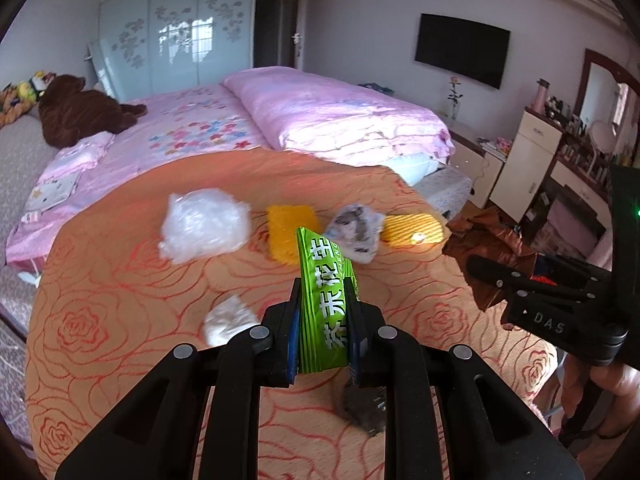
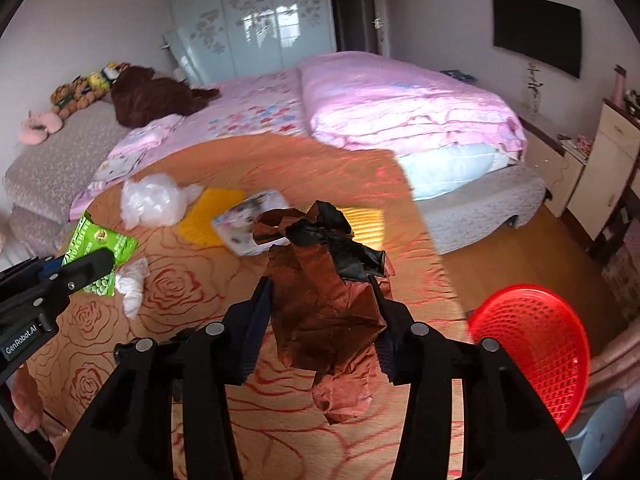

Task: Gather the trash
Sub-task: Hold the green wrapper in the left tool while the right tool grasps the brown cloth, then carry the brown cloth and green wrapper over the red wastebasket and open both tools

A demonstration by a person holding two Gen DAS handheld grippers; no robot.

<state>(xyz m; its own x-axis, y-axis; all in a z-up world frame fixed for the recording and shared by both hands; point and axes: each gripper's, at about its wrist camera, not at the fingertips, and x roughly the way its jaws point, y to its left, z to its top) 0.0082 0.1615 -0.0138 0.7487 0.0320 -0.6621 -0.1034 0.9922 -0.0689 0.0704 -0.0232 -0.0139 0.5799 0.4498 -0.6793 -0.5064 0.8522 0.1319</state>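
Both grippers, left (image 1: 323, 312) pinching a green foil snack packet (image 1: 325, 300), right (image 2: 320, 320) clamping crumpled brown paper (image 2: 326, 300), are lifting trash; next, the red mesh basket (image 2: 532, 344).

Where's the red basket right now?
The red basket shows only in the right wrist view, at lower right, off the edge of the orange rose-patterned blanket and just right of the right tool holding the brown wrapper.
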